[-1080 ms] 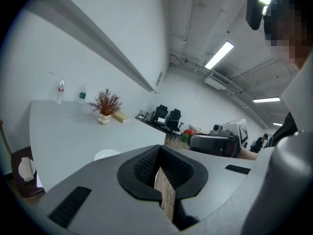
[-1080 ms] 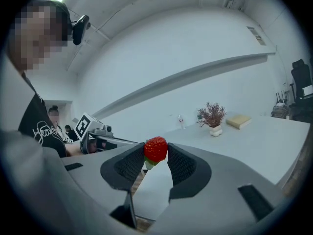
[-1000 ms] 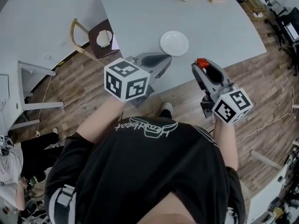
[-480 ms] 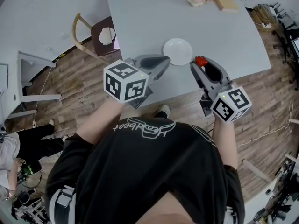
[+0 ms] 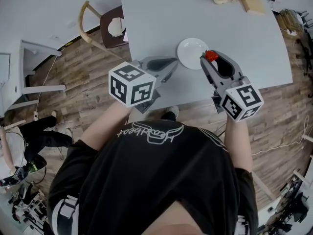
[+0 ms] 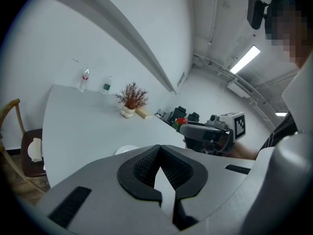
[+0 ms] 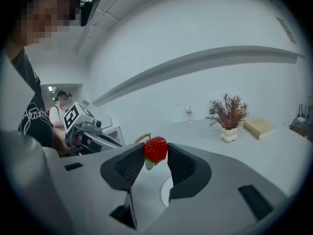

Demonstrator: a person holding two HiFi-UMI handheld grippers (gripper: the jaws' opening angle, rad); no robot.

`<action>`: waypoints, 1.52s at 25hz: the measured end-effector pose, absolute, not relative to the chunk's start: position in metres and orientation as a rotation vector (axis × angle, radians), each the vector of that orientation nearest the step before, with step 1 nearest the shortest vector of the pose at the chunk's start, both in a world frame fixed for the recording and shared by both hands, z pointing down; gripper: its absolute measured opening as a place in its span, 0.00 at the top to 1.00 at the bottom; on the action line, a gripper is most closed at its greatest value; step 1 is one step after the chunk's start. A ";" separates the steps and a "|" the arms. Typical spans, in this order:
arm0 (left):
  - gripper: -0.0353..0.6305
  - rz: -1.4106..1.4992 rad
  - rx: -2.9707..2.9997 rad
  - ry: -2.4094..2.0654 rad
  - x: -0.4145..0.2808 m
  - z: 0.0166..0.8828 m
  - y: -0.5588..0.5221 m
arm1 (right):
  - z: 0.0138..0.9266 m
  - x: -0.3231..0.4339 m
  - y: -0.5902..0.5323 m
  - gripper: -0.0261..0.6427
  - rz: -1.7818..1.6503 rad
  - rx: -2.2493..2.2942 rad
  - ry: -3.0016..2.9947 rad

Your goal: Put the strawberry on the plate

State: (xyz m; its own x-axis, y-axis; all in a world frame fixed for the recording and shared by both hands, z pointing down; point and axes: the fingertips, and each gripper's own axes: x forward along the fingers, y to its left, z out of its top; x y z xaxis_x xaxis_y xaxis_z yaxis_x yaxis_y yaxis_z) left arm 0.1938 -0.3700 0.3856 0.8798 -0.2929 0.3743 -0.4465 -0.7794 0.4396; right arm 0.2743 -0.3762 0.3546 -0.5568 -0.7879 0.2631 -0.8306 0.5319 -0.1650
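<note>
Pinching strawberry (image 7: 155, 148): right tongs (image 7: 156, 158) partly open.

I see a smooth matt grey desk (image 5: 156, 13), a glossy white round plate (image 5: 190, 53), a wood-plank floor (image 5: 83, 82). My right tongs (image 5: 211, 58) look matt grey plastic, pads (image 7: 128, 168) ribbed black; the red strawberry (image 7: 155, 149) shines.

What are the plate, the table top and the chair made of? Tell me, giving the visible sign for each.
Plate: probably glazed ceramic, possibly melamine; it is plain white and smooth, with a thin raised rim.
Table top: looks like matt laminate or painted board; the colour is an even pale grey with no grain.
Chair: seemingly wood; it has a light curved frame and a dark brown seat.
</note>
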 end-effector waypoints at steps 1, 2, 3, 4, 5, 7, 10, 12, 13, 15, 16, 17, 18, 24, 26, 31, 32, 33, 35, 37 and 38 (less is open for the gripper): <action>0.94 0.391 2.507 -0.545 0.193 0.389 -0.372 | 0.360 0.275 -0.382 0.75 0.392 1.380 -2.595; 0.94 0.394 2.498 -0.552 0.193 0.393 -0.373 | 0.365 0.275 -0.387 0.75 0.374 1.369 -2.576; 0.94 0.397 2.489 -0.558 0.192 0.397 -0.375 | 0.372 0.275 -0.393 0.75 0.353 1.356 -2.553; 0.94 0.400 2.480 -0.564 0.192 0.401 -0.377 | 0.380 0.275 -0.399 0.75 0.332 1.342 -2.528; 0.94 0.403 2.471 -0.570 0.192 0.405 -0.378 | 0.388 0.275 -0.405 0.75 0.313 1.326 -2.504; 0.94 0.409 2.452 -0.584 0.191 0.412 -0.381 | 0.405 0.273 -0.415 0.75 0.298 1.289 -2.468; 0.94 0.412 2.433 -0.602 0.191 0.421 -0.388 | 0.430 0.272 -0.430 0.75 0.303 1.241 -2.427; 0.94 0.408 2.429 -0.609 0.193 0.426 -0.392 | 0.447 0.274 -0.440 0.75 0.298 1.228 -2.390; 0.94 0.406 2.426 -0.613 0.195 0.427 -0.394 | 0.455 0.276 -0.444 0.75 0.296 1.221 -2.373; 0.94 0.403 2.416 -0.621 0.197 0.432 -0.396 | 0.471 0.277 -0.451 0.75 0.300 1.201 -2.346; 0.94 0.405 2.410 -0.623 0.197 0.435 -0.397 | 0.480 0.278 -0.453 0.75 0.304 1.187 -2.330; 0.94 0.411 2.403 -0.625 0.197 0.439 -0.397 | 0.490 0.279 -0.455 0.75 0.309 1.174 -2.311; 0.94 0.418 2.397 -0.626 0.197 0.443 -0.397 | 0.501 0.280 -0.457 0.75 0.317 1.161 -2.289; 0.94 0.421 2.366 -0.637 0.202 0.457 -0.397 | 0.544 0.284 -0.466 0.75 0.340 1.108 -2.172; 0.94 0.429 2.360 -0.637 0.203 0.461 -0.394 | 0.556 0.284 -0.467 0.75 0.328 1.091 -2.138; 0.94 0.429 2.344 -0.646 0.203 0.467 -0.392 | 0.573 0.286 -0.466 0.75 0.289 1.057 -2.079; 0.94 0.428 2.343 -0.648 0.203 0.467 -0.392 | 0.575 0.286 -0.466 0.75 0.287 1.047 -2.079; 0.94 0.427 2.342 -0.651 0.202 0.468 -0.392 | 0.576 0.285 -0.466 0.75 0.288 1.038 -2.082; 0.94 0.424 2.340 -0.656 0.202 0.468 -0.393 | 0.577 0.284 -0.466 0.75 0.288 1.024 -2.089; 0.94 0.420 2.337 -0.661 0.202 0.468 -0.393 | 0.577 0.284 -0.466 0.75 0.294 1.013 -2.092; 0.94 0.418 2.337 -0.662 0.202 0.468 -0.393 | 0.577 0.284 -0.466 0.75 0.302 1.009 -2.095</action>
State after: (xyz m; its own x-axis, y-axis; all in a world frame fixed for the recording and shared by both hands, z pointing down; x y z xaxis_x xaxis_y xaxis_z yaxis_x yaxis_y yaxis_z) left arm 0.2016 -0.3930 0.4683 0.8204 -0.3469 0.4546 -0.5595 -0.6509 0.5130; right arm 0.2838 -0.4658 0.5771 -0.3846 -0.5611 0.7330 -0.7454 0.6571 0.1119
